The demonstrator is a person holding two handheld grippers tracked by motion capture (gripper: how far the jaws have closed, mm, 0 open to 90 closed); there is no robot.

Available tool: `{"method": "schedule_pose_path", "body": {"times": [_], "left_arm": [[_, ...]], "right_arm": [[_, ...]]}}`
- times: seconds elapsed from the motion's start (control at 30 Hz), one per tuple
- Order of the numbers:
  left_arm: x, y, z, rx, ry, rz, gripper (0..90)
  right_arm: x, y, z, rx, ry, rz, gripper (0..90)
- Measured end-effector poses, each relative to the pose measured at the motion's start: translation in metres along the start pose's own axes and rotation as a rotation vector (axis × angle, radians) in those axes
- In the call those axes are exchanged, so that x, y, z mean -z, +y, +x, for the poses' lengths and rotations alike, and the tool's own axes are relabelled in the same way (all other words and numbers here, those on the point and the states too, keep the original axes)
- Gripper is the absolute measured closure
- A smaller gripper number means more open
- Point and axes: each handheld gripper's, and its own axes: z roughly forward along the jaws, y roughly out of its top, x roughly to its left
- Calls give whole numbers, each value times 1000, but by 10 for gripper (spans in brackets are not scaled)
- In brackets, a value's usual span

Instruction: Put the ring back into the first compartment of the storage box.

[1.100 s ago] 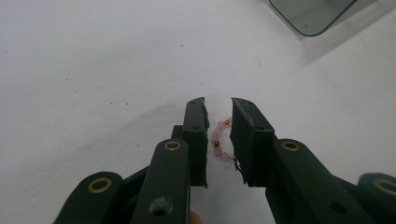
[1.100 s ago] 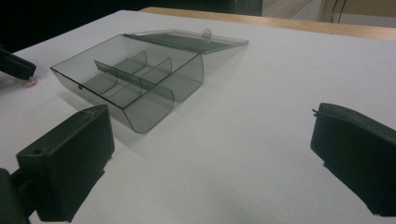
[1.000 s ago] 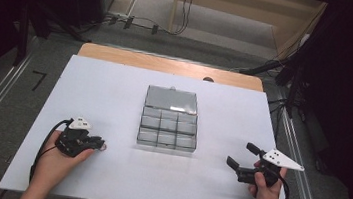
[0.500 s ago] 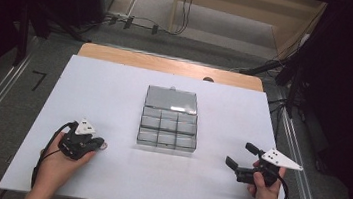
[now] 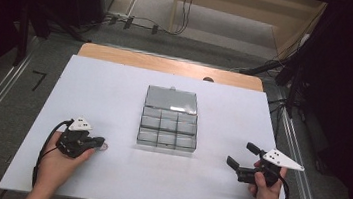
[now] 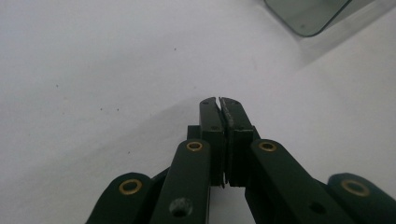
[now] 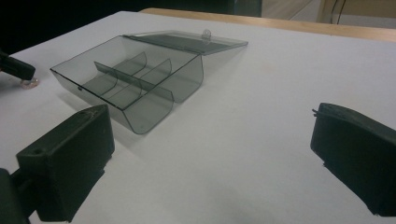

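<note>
Compartment box (image 5: 169, 119), of smoky clear plastic, sat at the middle of the white counter (image 5: 115, 87), its lid (image 5: 171, 99) thrown back flat toward the far edge and its dividers bare, so far as the high view and the right gripper view (image 7: 130, 79) showed; the left gripper (image 5: 100, 143) lay low near the counter's near-left part, well apart from the box's left wall, and its jaws had just been closing and now stood pressed together; in the left gripper view (image 6: 219, 103) the pads met with nothing visible between them; a small pale ring-like thing (image 5: 102, 147) lay on the counter right at that gripper's tip, too small to name, and whether it was nipped could not be told; the right gripper (image 5: 241, 157) waited near the near-right edge, jaws spread wide and empty, aimed at the box; by my judgement the step in hand was picking up that small thing for the box; the next move would call for a sure pinch, a lift, and a carry over a compartment
</note>
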Motion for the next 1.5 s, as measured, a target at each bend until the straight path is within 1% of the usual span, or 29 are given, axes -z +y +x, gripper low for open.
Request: {"method": "schedule_pose_path", "body": {"times": [0.03,0.07,0.2,0.27,0.37,0.57,0.83,0.97,1.03,1.3,1.5], "left_arm": [[2,1,-1,3,-6,-19,888],[4,1,0,0,-9,-19,888],[8,2,1,16,-29,-46,888],[9,3,1,20,-30,-54,888],[12,4,0,18,-39,-68,889],[14,8,-3,9,-44,-90,889],[15,12,-8,1,-53,-105,889],[15,14,-9,-9,-50,-108,889],[15,15,-10,-7,-50,-114,888],[15,19,-12,-14,-52,-116,888],[15,22,-14,-20,-46,-119,888]], "right_arm": [[0,0,0,2,0,1,0],[0,0,0,1,1,1,0],[0,0,1,-4,0,3,0],[0,0,1,-3,-1,2,0],[0,0,2,-8,-3,3,0],[0,0,2,-2,-1,0,0],[0,0,1,-3,-3,-2,0],[0,0,2,-2,-4,-1,0],[0,0,1,0,-4,-2,0],[0,0,1,-1,-5,-4,0],[-1,-1,2,-2,-5,0,0]]}}
